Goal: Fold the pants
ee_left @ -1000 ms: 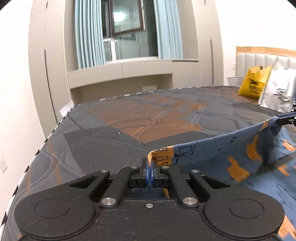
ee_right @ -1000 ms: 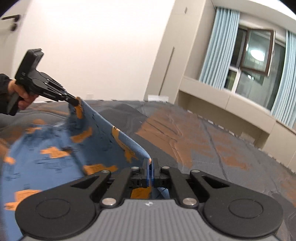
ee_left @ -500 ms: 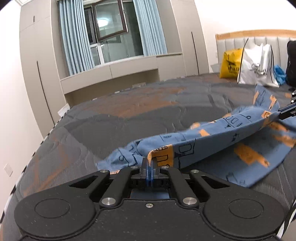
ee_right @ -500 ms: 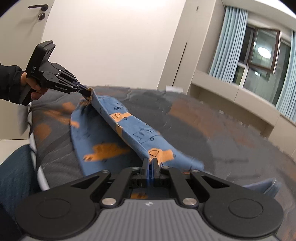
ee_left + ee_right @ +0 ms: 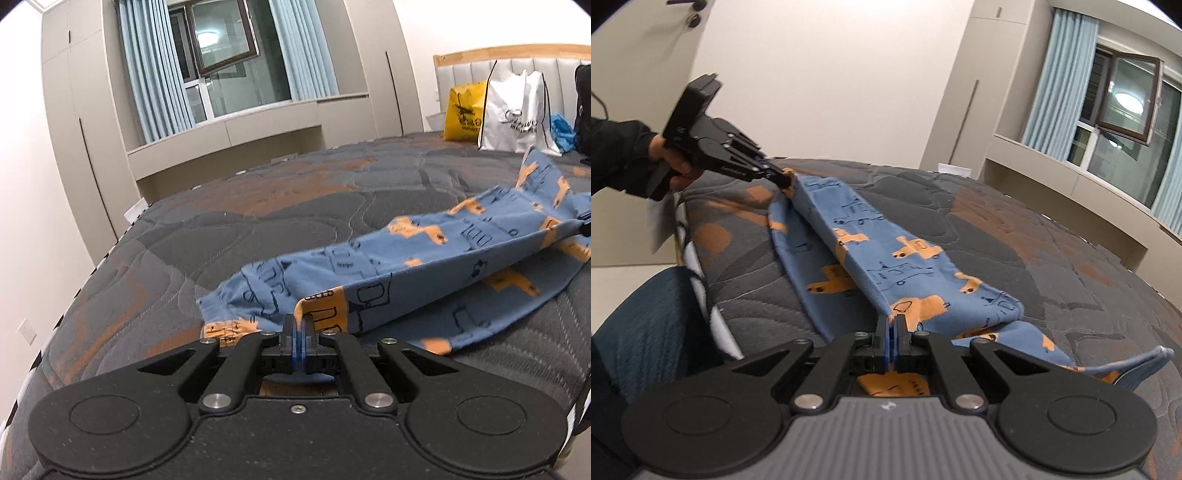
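Note:
The blue pants with orange truck prints (image 5: 424, 254) lie stretched across the grey-and-orange bed, partly folded over on themselves. My left gripper (image 5: 299, 323) is shut on one end of the fabric. My right gripper (image 5: 891, 325) is shut on the other end. In the right wrist view the pants (image 5: 886, 258) run from my jaws to the left gripper (image 5: 785, 177), held in a hand at upper left. The right gripper's tip shows at the right edge of the left wrist view (image 5: 585, 229).
The quilted mattress (image 5: 295, 206) fills both views. A yellow bag (image 5: 463, 110), a white bag (image 5: 517, 110) and a dark item stand at the headboard. A window ledge and curtains lie beyond the bed. A blue chair (image 5: 646, 321) sits by the bed's near edge.
Both grippers have come down and toward the bed's near edge with the pants. The fabric, held up in the air a second ago, now lies folded on the mattress.

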Demonstrator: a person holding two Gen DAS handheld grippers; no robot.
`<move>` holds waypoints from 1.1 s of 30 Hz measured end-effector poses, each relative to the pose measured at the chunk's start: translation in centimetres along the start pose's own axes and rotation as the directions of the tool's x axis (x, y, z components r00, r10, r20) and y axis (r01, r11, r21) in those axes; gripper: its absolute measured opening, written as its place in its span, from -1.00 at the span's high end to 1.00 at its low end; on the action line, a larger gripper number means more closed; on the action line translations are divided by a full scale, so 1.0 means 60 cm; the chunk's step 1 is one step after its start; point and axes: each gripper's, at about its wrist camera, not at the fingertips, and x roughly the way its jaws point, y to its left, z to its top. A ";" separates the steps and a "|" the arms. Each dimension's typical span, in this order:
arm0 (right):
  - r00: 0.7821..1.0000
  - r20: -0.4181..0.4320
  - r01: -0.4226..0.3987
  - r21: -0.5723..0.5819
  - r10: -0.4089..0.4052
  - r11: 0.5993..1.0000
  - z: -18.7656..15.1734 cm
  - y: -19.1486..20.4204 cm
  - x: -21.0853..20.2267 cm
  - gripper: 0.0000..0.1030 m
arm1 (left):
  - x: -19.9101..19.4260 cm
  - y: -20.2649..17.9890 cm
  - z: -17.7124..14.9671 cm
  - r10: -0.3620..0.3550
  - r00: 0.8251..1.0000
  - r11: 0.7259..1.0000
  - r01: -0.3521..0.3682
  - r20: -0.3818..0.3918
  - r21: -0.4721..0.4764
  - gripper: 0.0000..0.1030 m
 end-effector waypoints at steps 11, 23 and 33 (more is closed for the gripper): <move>0.999 -0.041 0.007 -0.042 -0.009 0.999 -0.027 0.039 0.026 0.95 | 0.013 -0.007 -0.016 0.017 0.998 0.999 -0.019 -0.059 -0.033 0.89; 0.998 0.042 0.048 0.110 -0.053 0.993 -0.050 0.024 -0.006 -0.46 | -0.015 -0.050 -0.018 0.122 0.992 0.974 -0.125 -0.027 -0.188 -0.85; 0.956 0.091 0.225 0.382 -0.279 0.896 -0.108 -0.060 -0.079 -1.00 | 0.013 -0.177 0.047 0.008 0.999 0.979 0.003 0.054 -0.202 -0.99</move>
